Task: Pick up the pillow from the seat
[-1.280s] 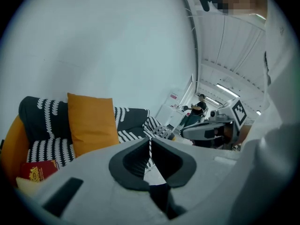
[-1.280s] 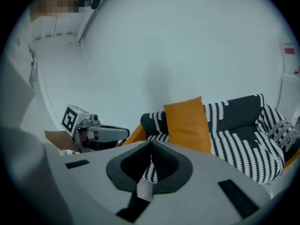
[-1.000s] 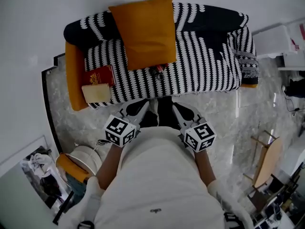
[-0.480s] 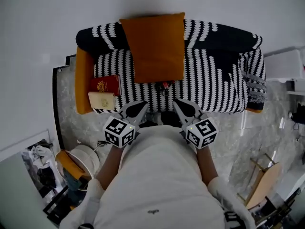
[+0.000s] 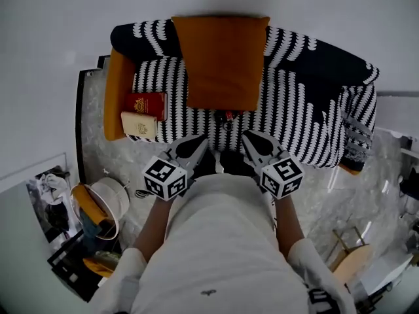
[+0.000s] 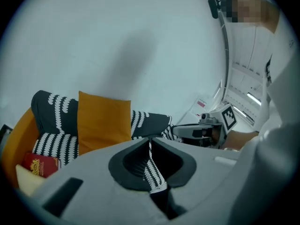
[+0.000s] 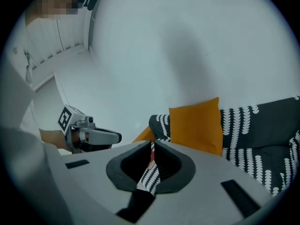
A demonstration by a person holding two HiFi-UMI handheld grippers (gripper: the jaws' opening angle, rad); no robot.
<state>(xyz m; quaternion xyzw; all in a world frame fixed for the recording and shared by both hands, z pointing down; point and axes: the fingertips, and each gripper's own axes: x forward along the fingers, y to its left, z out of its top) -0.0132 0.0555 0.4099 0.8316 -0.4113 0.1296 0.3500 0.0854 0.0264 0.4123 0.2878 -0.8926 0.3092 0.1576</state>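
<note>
An orange pillow (image 5: 222, 61) leans upright against the backrest of a seat draped in a black-and-white striped cover (image 5: 288, 103). The pillow also shows in the left gripper view (image 6: 103, 121) and the right gripper view (image 7: 197, 123). My left gripper (image 5: 196, 142) and right gripper (image 5: 253, 138) hover side by side at the seat's front edge, short of the pillow. Both are shut with nothing between the jaws. From the left gripper (image 6: 150, 142) I see the right gripper (image 6: 201, 130), and from the right gripper (image 7: 152, 146) the left gripper (image 7: 93, 136).
A red book (image 5: 147, 104) and a cream book (image 5: 139, 124) lie on the seat's left end. A small red-and-black object (image 5: 228, 116) lies just in front of the pillow. A white round bin (image 5: 108, 201) stands on the floor at left, a wooden stool (image 5: 353, 257) at right.
The seat and pillow have slid down and right in the head view as the person nears. Both grippers stay shut and level in front of the body.
</note>
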